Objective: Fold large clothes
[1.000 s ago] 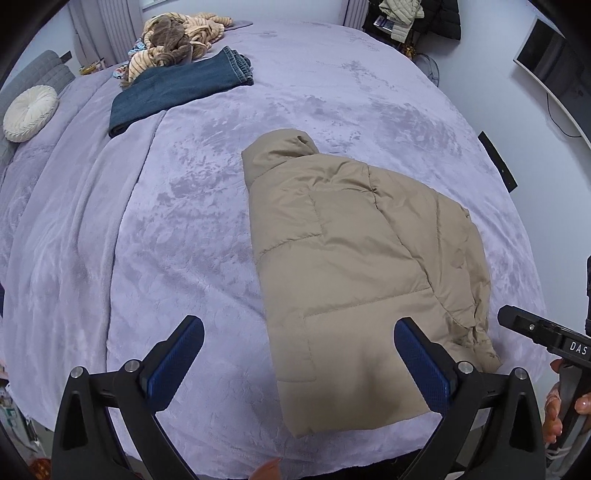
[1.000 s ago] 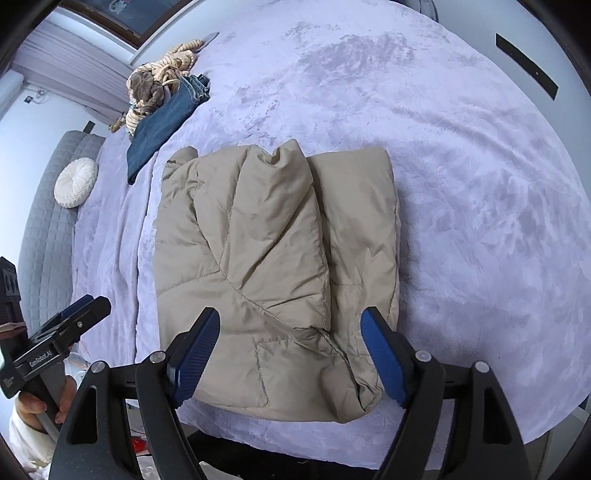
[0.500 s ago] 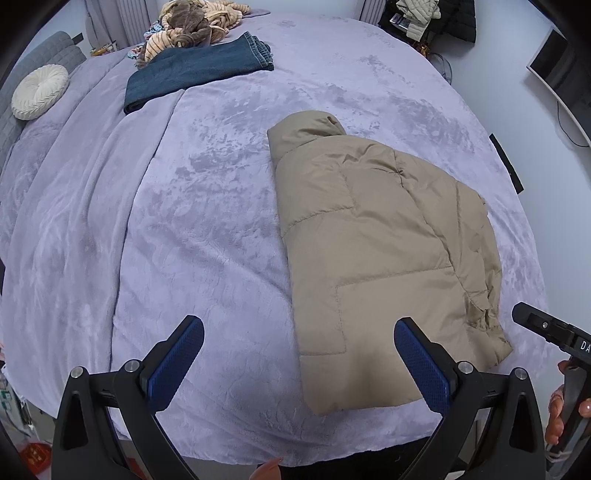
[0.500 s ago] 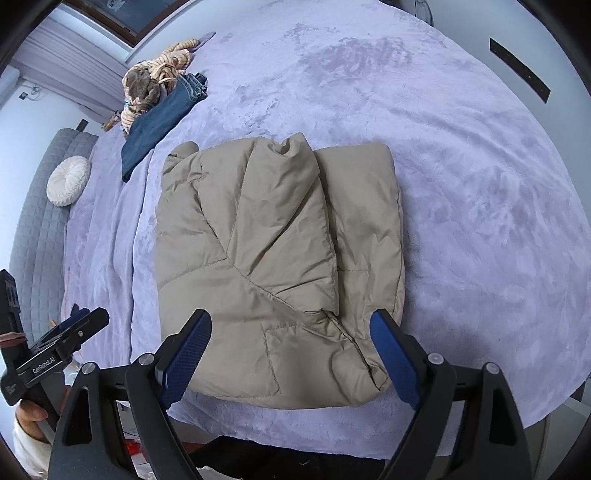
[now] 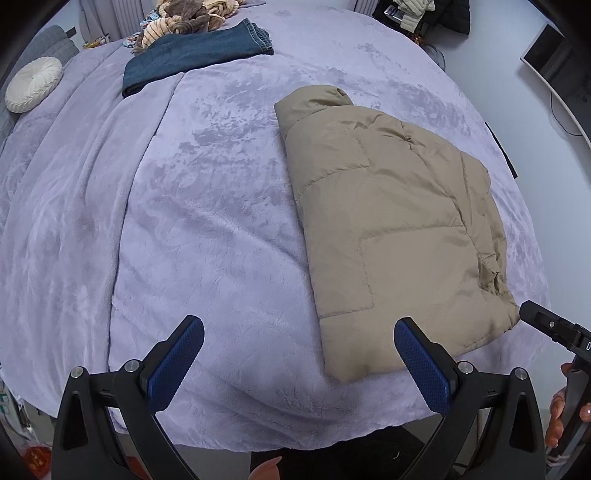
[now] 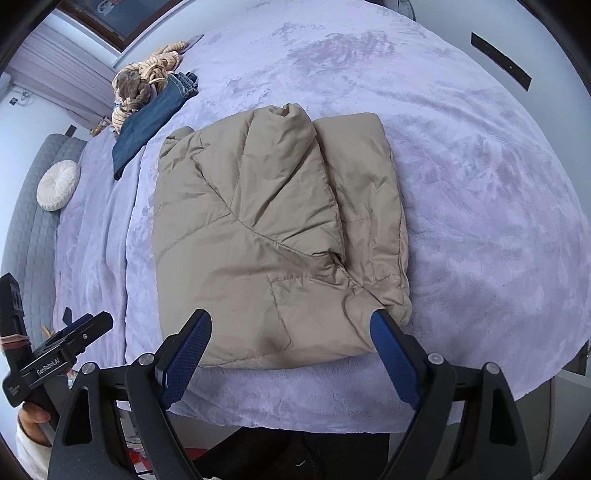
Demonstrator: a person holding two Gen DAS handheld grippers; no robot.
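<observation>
Blue-padded right gripper (image 6: 290, 354) spread wide, nothing pinched, above near hem of tan puffer jacket (image 6: 273, 236); left gripper (image 5: 299, 363) also wide open, empty, over bare lilac blanket (image 5: 207, 236) beside jacket's left edge. Jacket lies folded near bed's front edge; farther back folded jeans (image 5: 195, 55), striped plush toy (image 5: 181, 18), white round cushion (image 5: 33, 85).

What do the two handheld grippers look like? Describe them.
Both the left gripper and right gripper have black angular frames, silver screws and blue textured pads on their fingers. The left one's black body carries white lettering in the right wrist view.
</observation>
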